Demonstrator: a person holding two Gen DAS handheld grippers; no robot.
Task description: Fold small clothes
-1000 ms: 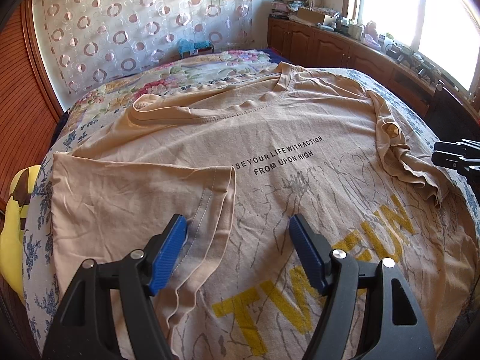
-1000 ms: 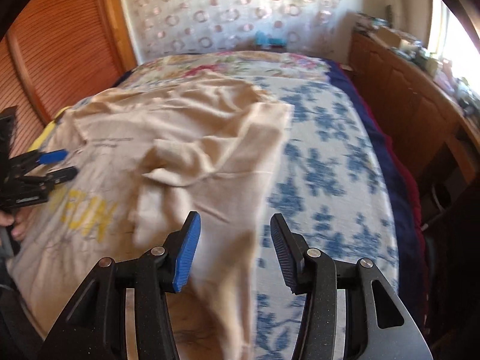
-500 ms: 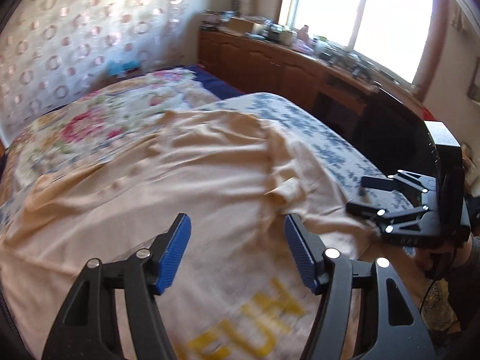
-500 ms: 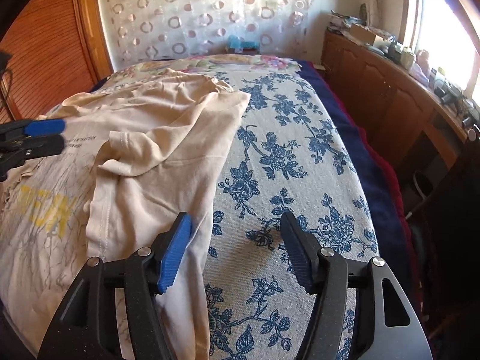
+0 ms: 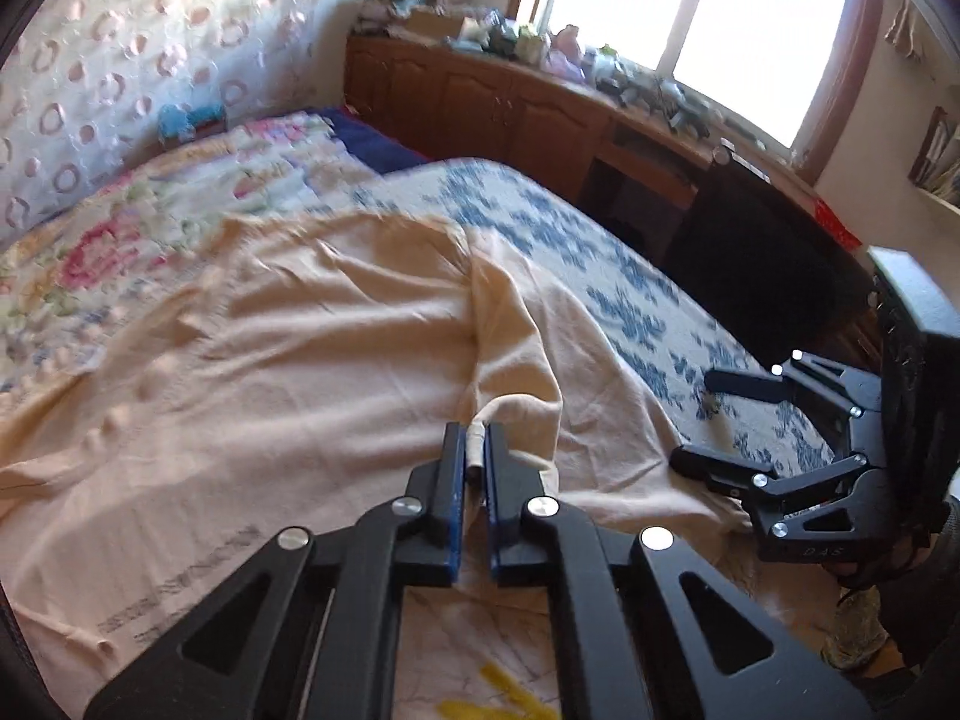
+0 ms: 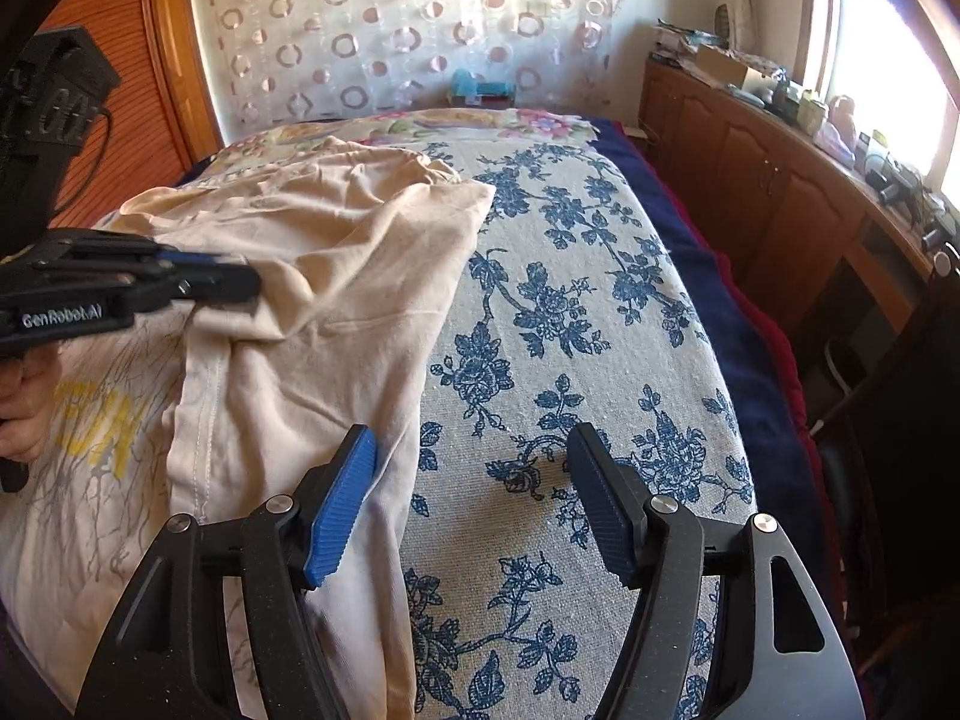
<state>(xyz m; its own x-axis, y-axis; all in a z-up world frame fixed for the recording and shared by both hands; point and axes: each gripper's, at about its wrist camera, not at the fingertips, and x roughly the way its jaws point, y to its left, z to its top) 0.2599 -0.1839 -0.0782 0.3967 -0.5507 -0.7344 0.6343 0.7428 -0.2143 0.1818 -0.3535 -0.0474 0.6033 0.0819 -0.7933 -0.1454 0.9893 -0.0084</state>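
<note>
Left wrist: tool (image 5: 475,450) pinching T-shirt (image 5: 288,360).

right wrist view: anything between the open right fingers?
Mostly bare blue-floral bedspread. The beige T-shirt edge reaches only the left fingertip; the right gripper holds nothing. Left gripper pinches the sleeve.

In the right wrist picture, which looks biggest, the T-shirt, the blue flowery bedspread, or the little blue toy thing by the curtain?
1. Bedspread and T-shirt: both fill large areas; the bedspread may edge ahead, but I cannot rank them surely.
2. Blue toy: by far the smallest, though it sits farthest from the camera, which shrinks it.
</note>
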